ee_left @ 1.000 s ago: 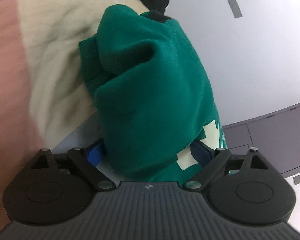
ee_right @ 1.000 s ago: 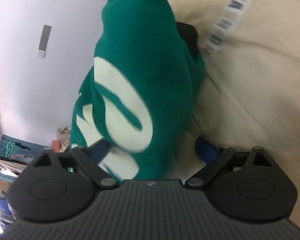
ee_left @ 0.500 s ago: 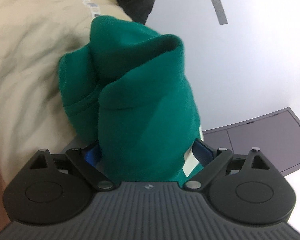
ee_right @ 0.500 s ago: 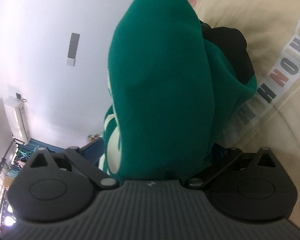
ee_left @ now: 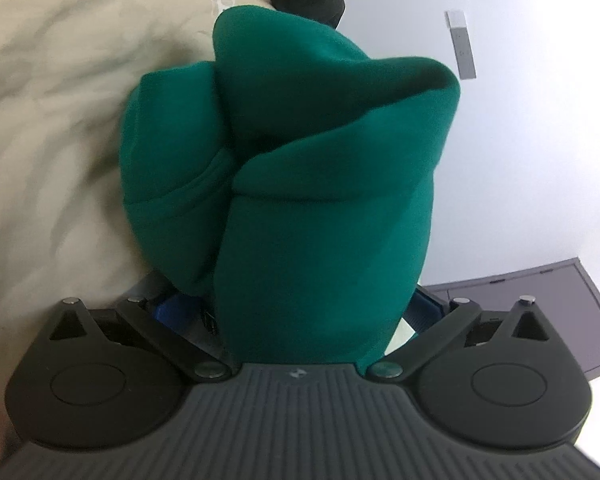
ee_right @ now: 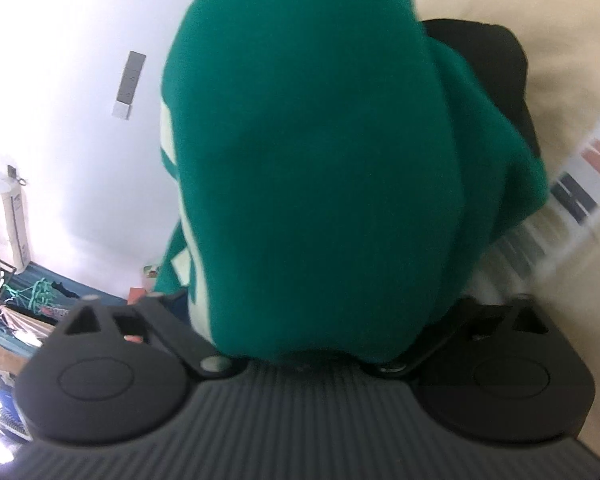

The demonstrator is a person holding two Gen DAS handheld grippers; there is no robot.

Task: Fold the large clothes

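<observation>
**Green garment bunched between both grippers, grip uncertain**

You risk dropping the green garment (ee_left: 320,184): the left gripper (ee_left: 300,312) has just been opening and stands wide with thick folds between its blue pads, so the bundle could sag out. The right gripper (ee_right: 320,320) has just been closing around the same cloth; its fingertips are buried, so you cannot tell if it pinches. Both point slightly downward, toward a cream garment (ee_left: 60,120) with a black piece (ee_right: 496,64) behind.
</observation>
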